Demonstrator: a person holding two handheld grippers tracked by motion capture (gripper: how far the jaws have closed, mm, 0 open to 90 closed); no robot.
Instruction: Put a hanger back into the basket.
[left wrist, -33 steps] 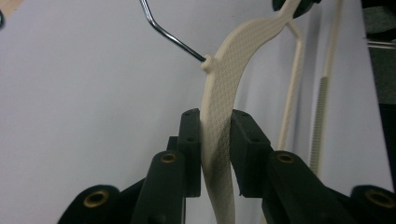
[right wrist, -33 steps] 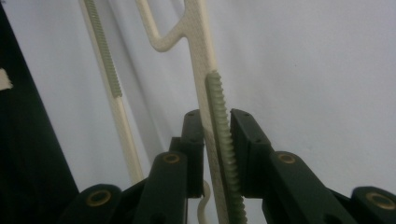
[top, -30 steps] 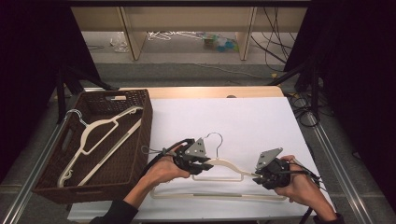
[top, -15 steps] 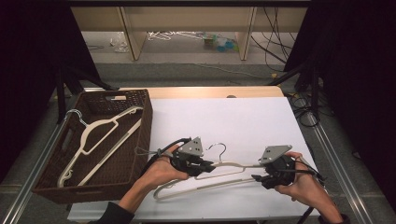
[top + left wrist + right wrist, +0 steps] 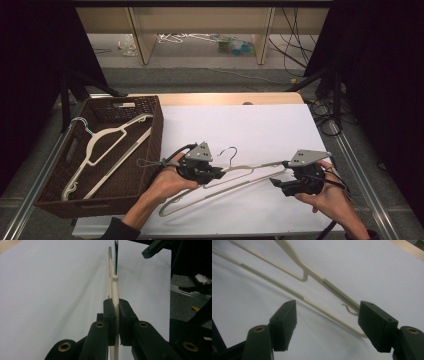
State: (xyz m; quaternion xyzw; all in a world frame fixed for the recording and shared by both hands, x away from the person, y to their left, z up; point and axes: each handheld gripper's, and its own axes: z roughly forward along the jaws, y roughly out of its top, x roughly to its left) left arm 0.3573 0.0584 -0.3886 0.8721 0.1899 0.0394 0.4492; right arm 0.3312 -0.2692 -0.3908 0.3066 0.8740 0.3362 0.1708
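1. The left gripper (image 5: 218,173) is clamped tight on the cream plastic hanger with a metal hook (image 5: 240,180), just right of the brown woven basket (image 5: 150,150).
2. The right gripper (image 5: 327,325) has just been opening; its jaws stand apart, the hanger's end between them.
3. It should back away slowly so the hanger does not snag.

Beyond and between both grippers, bare white table (image 5: 250,125), open to pass over. Just left of the left gripper (image 5: 212,173) (jaws pinched on the cream hanger (image 5: 250,170), one end raised), blocked by the wicker basket (image 5: 155,130) with a second hanger (image 5: 107,145) lying inside. At the right gripper (image 5: 327,320), jaws just widened, pads clear of the hanger's tip, which stands close by the right-hand pad in the right gripper view; free cloth under and ahead.
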